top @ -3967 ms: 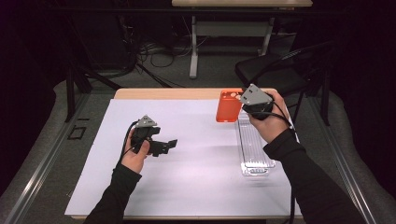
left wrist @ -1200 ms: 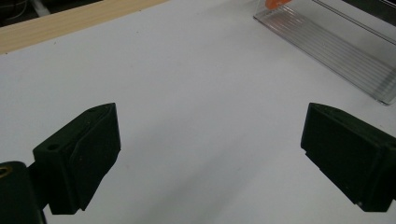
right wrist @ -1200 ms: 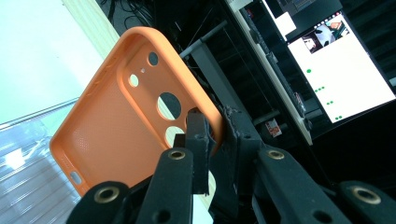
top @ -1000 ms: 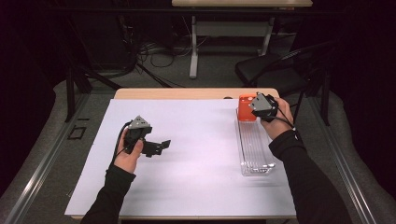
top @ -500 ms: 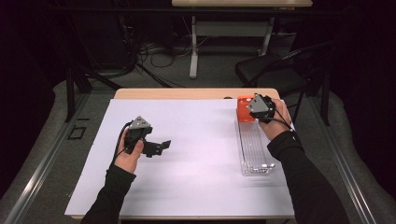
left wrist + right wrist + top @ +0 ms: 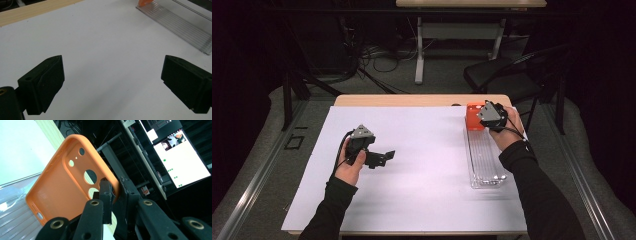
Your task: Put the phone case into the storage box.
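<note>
My right gripper pinches the orange phone case by its thin rim: light, floppy, grippy. At 9 o'clock, left gripper spread, empty.

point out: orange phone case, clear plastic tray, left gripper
orange phone case (image 6: 62, 195), right gripper view, on its inner back panel.
clear plastic tray (image 6: 484, 160), high view, on its ribbed floor.
left gripper (image 6: 112, 85), left gripper view, midway between its open jaw tips.
</note>
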A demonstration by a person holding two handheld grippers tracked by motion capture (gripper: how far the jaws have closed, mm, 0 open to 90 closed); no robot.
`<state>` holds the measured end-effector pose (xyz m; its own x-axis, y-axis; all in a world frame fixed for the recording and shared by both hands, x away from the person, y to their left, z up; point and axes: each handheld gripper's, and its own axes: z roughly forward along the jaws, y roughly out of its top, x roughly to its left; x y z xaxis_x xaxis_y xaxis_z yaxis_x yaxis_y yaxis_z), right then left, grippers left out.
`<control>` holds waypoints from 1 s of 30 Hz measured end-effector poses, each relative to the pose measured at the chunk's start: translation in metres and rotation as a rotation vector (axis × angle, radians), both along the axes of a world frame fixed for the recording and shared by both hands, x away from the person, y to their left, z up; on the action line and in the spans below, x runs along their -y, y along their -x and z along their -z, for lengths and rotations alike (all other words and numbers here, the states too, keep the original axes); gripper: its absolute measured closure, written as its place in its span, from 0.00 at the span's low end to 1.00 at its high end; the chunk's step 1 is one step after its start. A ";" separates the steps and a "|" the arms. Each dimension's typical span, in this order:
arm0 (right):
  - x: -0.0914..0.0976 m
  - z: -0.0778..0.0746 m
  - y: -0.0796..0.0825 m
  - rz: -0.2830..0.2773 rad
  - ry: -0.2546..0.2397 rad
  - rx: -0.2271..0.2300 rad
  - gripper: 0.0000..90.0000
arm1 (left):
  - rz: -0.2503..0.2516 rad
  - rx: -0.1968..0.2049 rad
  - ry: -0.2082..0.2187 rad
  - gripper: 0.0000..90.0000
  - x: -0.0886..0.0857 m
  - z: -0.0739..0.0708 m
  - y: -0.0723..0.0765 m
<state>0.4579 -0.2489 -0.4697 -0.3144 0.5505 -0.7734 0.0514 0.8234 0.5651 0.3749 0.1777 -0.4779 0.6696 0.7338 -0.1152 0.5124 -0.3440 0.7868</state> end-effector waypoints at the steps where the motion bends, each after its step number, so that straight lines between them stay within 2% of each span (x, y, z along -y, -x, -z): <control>1: 0.000 0.000 0.000 0.001 -0.003 0.000 0.90 | 0.000 0.000 0.000 0.06 0.000 0.000 0.000; 10: 0.003 0.001 -0.002 0.006 -0.005 0.004 0.90 | 0.003 0.000 -0.004 0.06 0.001 0.001 0.000; 21: 0.010 0.003 -0.006 0.036 -0.016 -0.021 0.87 | 0.006 -0.003 -0.004 0.06 0.002 0.001 0.000; 30: 0.010 0.005 -0.009 0.043 -0.016 -0.017 0.84 | 0.005 -0.005 -0.003 0.06 0.002 0.002 0.000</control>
<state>0.4665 -0.2588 -0.4743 -0.3028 0.5762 -0.7592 0.0966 0.8110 0.5770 0.3754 0.1752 -0.4803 0.6725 0.7308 -0.1168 0.5150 -0.3487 0.7831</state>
